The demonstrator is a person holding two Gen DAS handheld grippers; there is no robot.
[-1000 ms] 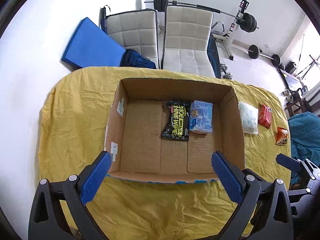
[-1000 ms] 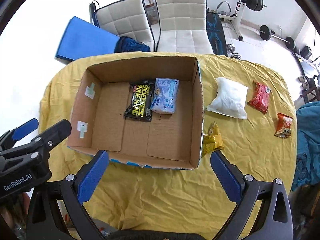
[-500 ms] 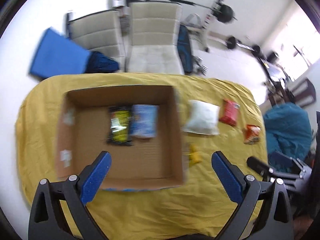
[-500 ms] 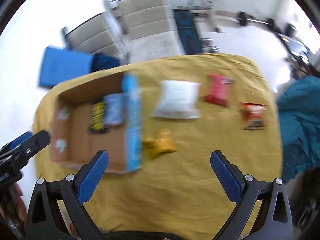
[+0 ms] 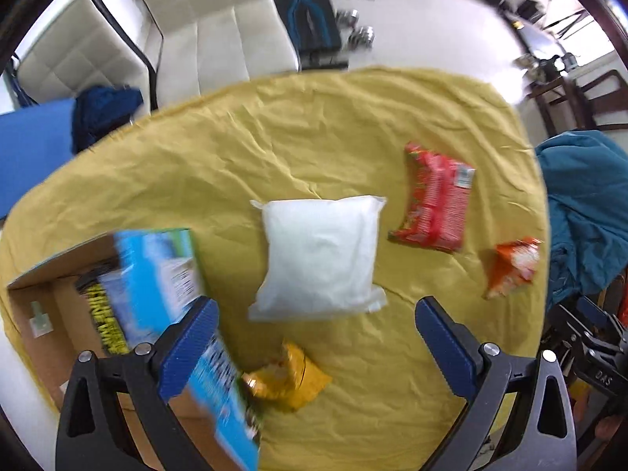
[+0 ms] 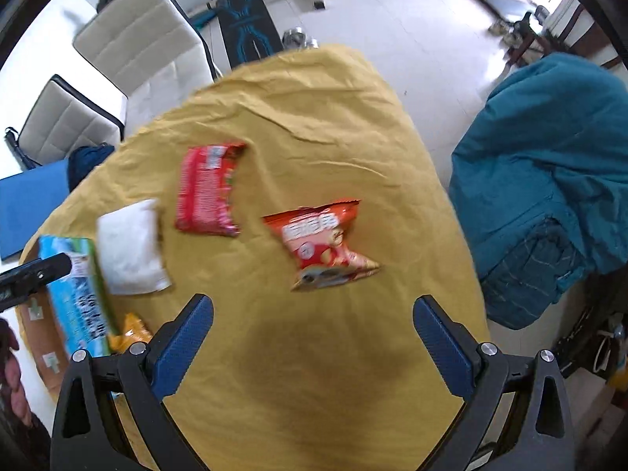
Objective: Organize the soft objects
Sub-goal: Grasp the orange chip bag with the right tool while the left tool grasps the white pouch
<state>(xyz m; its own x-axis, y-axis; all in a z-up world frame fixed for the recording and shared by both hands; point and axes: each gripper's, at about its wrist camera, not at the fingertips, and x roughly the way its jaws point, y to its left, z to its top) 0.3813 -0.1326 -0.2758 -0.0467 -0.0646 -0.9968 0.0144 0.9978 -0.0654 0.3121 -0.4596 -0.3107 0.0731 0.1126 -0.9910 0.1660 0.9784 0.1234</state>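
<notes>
On the yellow cloth lie a white pillow pack, a red packet, an orange snack bag and a yellow snack bag. My left gripper is open above the white pack and the yellow bag. My right gripper is open above the cloth, just short of the orange snack bag. The red packet and white pack lie to its left. The cardboard box with blue printed outer wall holds a black-yellow pack.
White chairs stand behind the table. A teal fabric heap sits right of the table edge. Gym weights lie on the floor beyond. A blue mat is at far left.
Both grippers have swung right, away from the box. The left now faces the white pack; the right now faces the orange bag. Both stay open.
</notes>
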